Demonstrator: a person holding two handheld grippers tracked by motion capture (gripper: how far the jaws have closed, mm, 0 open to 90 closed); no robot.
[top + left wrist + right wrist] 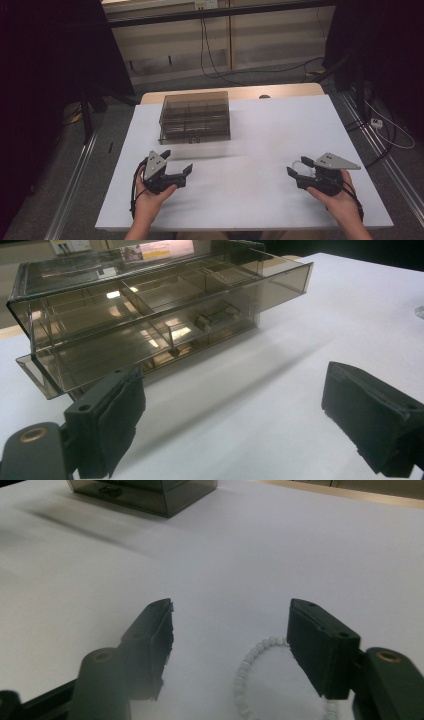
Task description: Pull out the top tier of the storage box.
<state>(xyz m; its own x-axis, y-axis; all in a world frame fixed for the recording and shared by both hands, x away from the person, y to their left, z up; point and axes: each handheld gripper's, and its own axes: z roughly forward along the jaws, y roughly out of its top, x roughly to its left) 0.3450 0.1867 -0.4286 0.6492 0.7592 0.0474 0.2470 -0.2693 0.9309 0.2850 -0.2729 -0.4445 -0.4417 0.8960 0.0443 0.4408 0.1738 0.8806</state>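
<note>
The right gripper (230,645) stood with jaws apart astride a white beaded bracelet (250,675) lying on the white surface (260,150), pads not touching it. The left gripper (230,420) gaped wide, facing the smoky transparent plastic compartment box (150,315) just ahead.

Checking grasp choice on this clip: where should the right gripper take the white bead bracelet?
Grip the bracelet across its thin beaded strand, coming from above. It lies flat on the white table between the open jaws of the right gripper, so one arc suits best.

Bead bracelet (252,667) cut off at bottom edge (right jaw hides part).
</note>
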